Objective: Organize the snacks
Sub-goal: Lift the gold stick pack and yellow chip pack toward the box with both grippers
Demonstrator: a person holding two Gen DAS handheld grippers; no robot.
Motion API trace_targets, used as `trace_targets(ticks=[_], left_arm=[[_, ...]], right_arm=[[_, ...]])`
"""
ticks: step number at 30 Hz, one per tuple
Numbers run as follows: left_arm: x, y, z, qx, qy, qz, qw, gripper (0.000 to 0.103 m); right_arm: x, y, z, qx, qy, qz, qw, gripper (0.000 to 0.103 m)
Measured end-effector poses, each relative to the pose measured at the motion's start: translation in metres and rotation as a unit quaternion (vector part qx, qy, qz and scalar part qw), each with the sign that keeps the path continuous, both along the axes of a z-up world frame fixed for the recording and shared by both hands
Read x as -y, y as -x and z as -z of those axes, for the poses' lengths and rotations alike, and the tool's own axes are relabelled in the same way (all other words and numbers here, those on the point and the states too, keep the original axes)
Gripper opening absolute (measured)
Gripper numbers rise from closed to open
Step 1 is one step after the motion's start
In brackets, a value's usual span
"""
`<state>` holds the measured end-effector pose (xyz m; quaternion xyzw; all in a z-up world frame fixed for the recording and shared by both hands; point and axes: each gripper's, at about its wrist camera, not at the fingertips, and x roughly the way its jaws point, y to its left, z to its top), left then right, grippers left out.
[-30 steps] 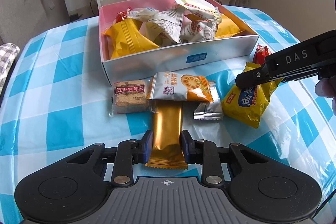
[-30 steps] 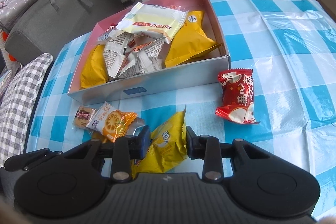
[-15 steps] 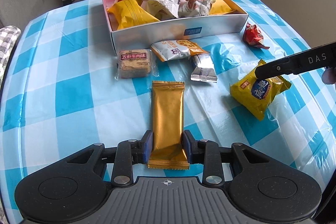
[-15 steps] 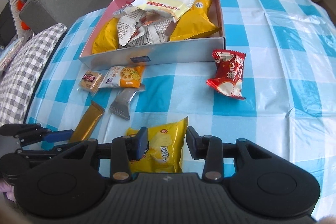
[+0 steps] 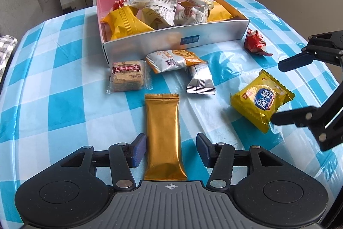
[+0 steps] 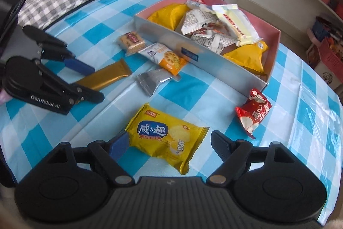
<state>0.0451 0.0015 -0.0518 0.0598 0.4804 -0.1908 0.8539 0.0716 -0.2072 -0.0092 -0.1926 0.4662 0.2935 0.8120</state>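
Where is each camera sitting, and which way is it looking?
Left wrist: on the left tool, looking down past the gold bar toward the snack box; the right tool shows.
Right wrist: on the right tool, over the yellow packet; the left tool shows.
Shared: bar, packet, box, both tools open.

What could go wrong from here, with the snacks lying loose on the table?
1. The glossy gold foil bar lies flat between the open left hand-held gripper; its jaws, just opened, might slip on it.
2. The box is already heaped, so added snacks may slide out.
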Motion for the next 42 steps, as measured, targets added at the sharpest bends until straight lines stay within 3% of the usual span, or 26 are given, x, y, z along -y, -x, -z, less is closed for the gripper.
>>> trace_targets(ticks=[10,19,21,26,34,42], left_arm=[[0.004,-0.003,0.004,0.015,-0.017,-0.010,0.9997,0.051],[0.002,-0.009,0.005,0.021,-0.024,-0.024,0.9992,0.046],[0.002,-0.009,0.005,0.024,-0.030,-0.023,0.9990,0.043],[-0.002,-0.010,0.003,0.021,-0.031,-0.033,0.9988,0.028],[-0.004,-0.009,-0.008,0.026,-0.021,-0.037,0.9987,0.026],[-0.005,-0.007,-0.036,0.056,-0.002,-0.044,0.9974,0.026]], right_arm=[[-0.030,0.001,0.027,0.033,0.081,-0.051,0.995,0.083],[-0.031,-0.008,0.030,0.018,0.048,-0.038,0.998,0.071],[-0.031,-0.010,0.030,0.009,0.038,-0.036,0.999,0.061],[-0.032,-0.010,0.028,0.007,0.032,-0.038,0.999,0.048],[-0.035,-0.009,0.024,0.026,0.039,-0.038,0.998,0.046],[-0.024,-0.013,-0.001,0.051,0.003,-0.011,0.999,0.046]])
